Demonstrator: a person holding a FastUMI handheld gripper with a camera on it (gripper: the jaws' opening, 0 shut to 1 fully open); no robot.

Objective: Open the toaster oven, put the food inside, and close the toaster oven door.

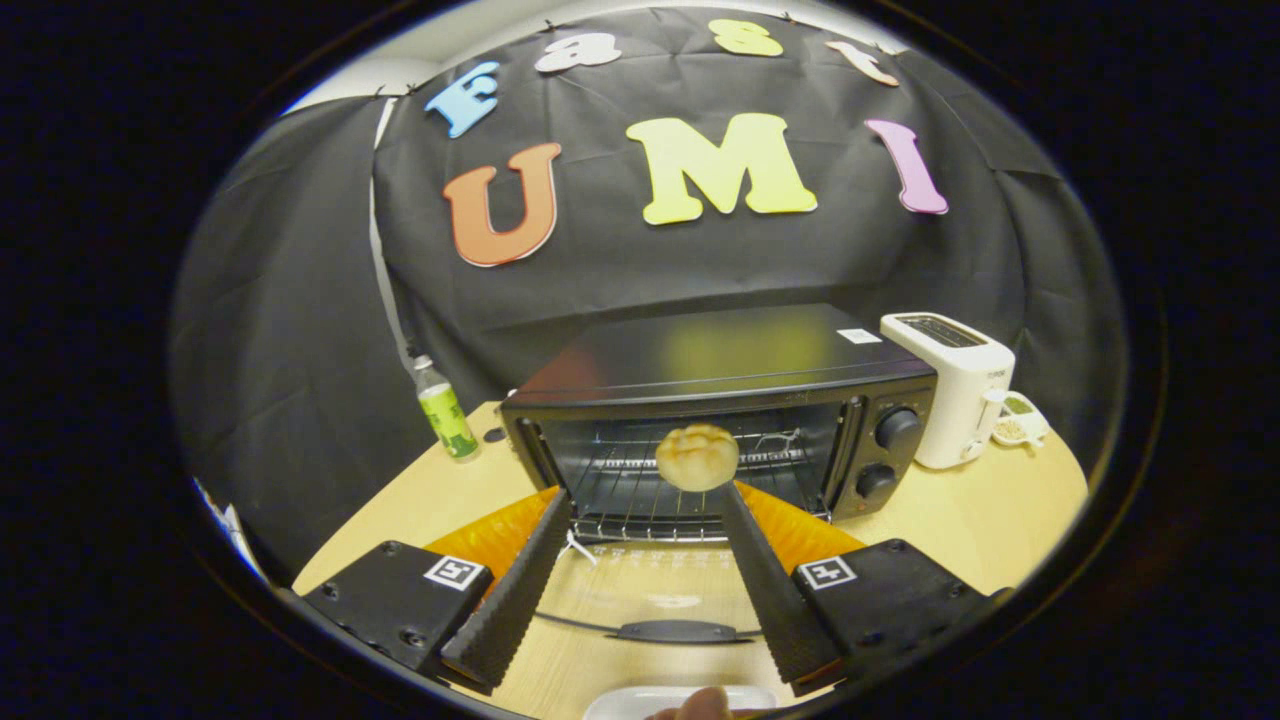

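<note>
Gripper: fingers spread wide apart, clamped on nothing, pointing straight at the oven mouth.
Food: round pale bun seen just ahead of the right fingertip, against the cavity; not pressed by both fingers. Touching that tip, resting on the rack, or neither: cannot tell.
Toaster oven: black, on the wooden table, squarely ahead so the cavity lines up with the fingers.
Door: swung fully down, lying flat below and between the fingers, handle nearest the camera; leaves the opening free for loading.
Rack: wire shelf inside, likely the landing place for the bun.
Stage: judged as opening done, food at or in the cavity, closing not yet done.
Next need: probably getting under the handle to lift the door.
Surroundings: white toaster just right of the oven, green bottle to its left, both well out of the door's swing.
</note>
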